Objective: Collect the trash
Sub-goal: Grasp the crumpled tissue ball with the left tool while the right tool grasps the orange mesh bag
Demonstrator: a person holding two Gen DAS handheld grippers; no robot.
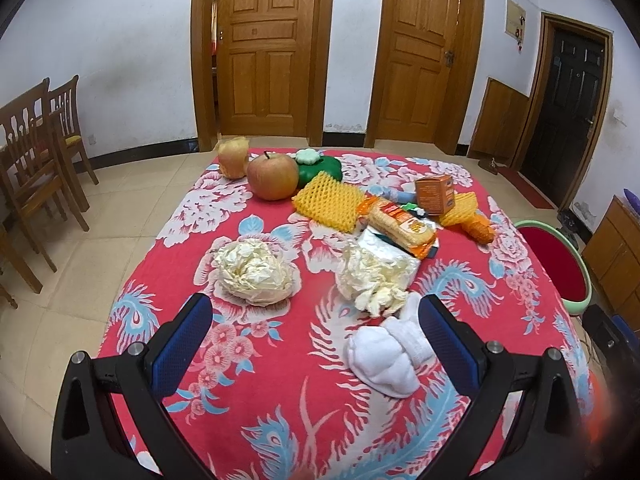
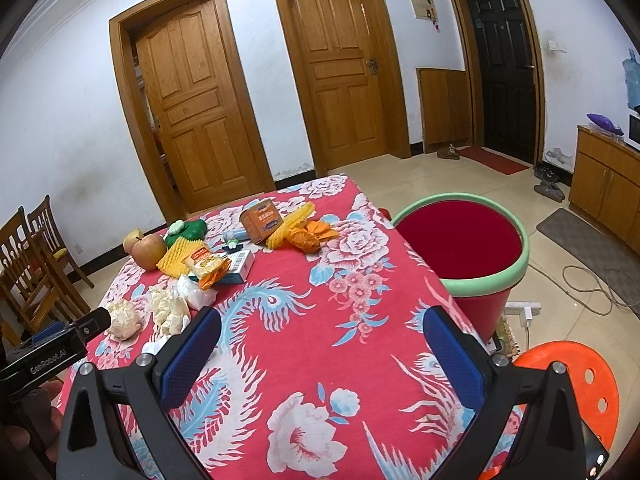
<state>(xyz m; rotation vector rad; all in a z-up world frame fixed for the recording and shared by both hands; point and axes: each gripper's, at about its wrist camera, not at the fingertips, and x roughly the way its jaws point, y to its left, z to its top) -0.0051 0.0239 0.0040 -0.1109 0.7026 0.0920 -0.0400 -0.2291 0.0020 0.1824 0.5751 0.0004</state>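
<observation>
Trash lies on a table with a red flowered cloth [image 1: 280, 400]. A cream crumpled paper ball [image 1: 256, 272] sits ahead of my left gripper [image 1: 316, 316], which is open and empty. A second crumpled cream wad [image 1: 372, 280] and a white tissue wad [image 1: 384, 360] lie just inside its right finger. Farther back are yellow foam netting [image 1: 328, 200], a biscuit packet [image 1: 400, 226] and an orange box [image 1: 434, 194]. My right gripper [image 2: 320, 332] is open and empty over bare cloth [image 2: 320, 380]. A red bin with a green rim [image 2: 460, 240] stands beside the table's right edge.
An apple [image 1: 272, 176], an apple core [image 1: 233, 157] and a green object [image 1: 320, 166] sit at the table's far side. Wooden chairs [image 1: 36, 152] stand to the left. An orange stool [image 2: 576, 376] is at the near right. The left gripper's body [image 2: 52, 352] shows in the right wrist view.
</observation>
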